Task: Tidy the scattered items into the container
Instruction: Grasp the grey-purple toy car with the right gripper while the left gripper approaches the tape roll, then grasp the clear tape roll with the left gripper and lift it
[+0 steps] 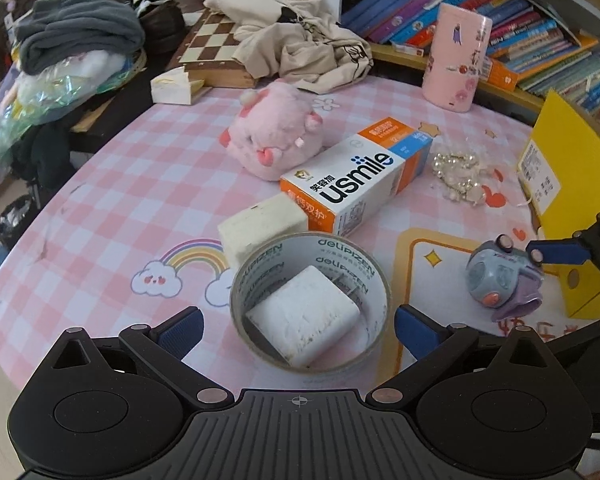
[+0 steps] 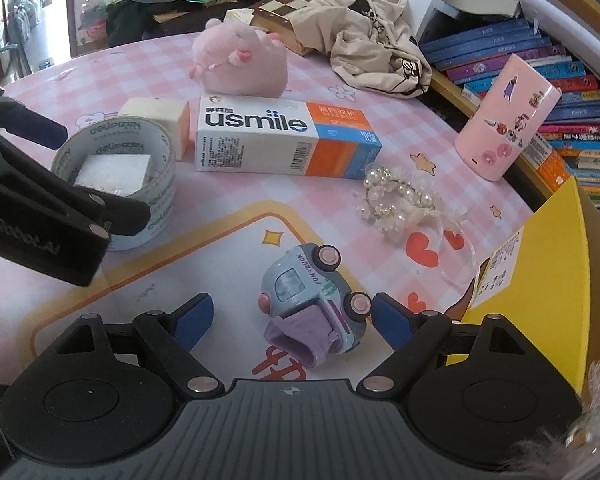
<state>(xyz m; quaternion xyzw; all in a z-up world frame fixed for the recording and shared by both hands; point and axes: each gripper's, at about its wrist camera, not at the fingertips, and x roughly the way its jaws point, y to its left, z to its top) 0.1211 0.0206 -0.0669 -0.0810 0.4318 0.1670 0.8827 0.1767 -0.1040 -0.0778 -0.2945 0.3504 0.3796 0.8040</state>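
Both grippers wide open, holding nothing. Left gripper (image 1: 298, 322) straddles tape roll (image 1: 311, 304); right gripper (image 2: 290, 320) straddles toy car (image 2: 314, 304). Centre before closing.

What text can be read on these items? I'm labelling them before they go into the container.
"usmile": white and orange box.
"deliPIZEN": printed repeatedly on the tape roll.
"FUN TRUCK": side of the blue toy car.
The Chinese characters and barcode print on the box, the white label on the yellow container, and the book spines are too small or blurred to read.
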